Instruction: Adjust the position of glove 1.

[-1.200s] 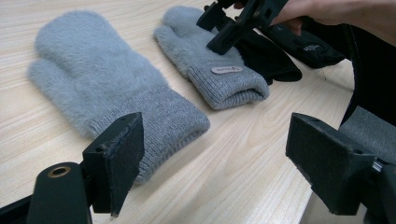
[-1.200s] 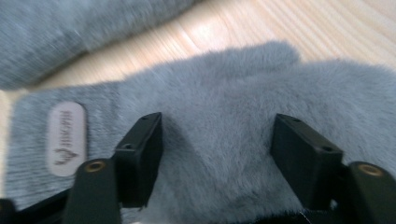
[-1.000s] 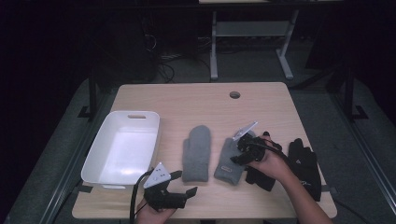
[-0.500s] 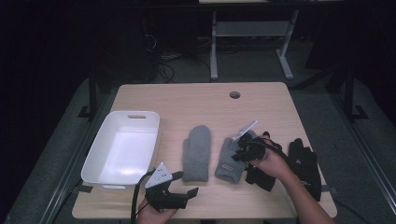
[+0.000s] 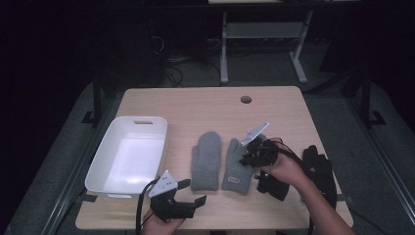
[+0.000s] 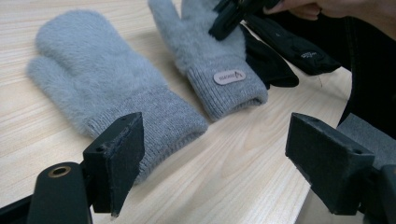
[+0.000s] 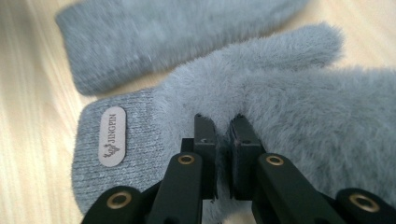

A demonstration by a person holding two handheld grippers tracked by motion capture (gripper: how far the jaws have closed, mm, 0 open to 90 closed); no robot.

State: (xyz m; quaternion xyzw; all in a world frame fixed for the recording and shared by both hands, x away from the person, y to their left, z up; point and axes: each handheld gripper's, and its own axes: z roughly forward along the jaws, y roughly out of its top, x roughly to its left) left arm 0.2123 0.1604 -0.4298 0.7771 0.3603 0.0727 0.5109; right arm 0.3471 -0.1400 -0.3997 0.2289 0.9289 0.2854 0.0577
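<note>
A person sat at a light wooden table (image 5: pixel 205 105) with tongs in each hand. Two fluffy grey mittens lay side by side near the middle of the table, cuffs toward the person. The right tongs (image 7: pixel 223 133) were pressed down on the right mitten (image 5: pixel 239 166), the one with a small oval label on its cuff, and their jaws were closed to a narrow slit, pinching a tuft of its fur near the base of the thumb. In the high view, the right tongs (image 5: pixel 249 155) sat over that mitten's right edge.

The left mitten (image 5: pixel 205 160) lay flat and untouched just beside it. The left tongs (image 5: pixel 192 204) hovered low near the table's front edge, just in front of the left mitten's cuff, their jaws spread wide and holding nothing.

A white plastic tub (image 5: pixel 110 169) stood on the left side of the table. A pair of black gloves (image 5: pixel 319 169) lay on the right, beside the person's right hand (image 5: pixel 284 169).
</note>
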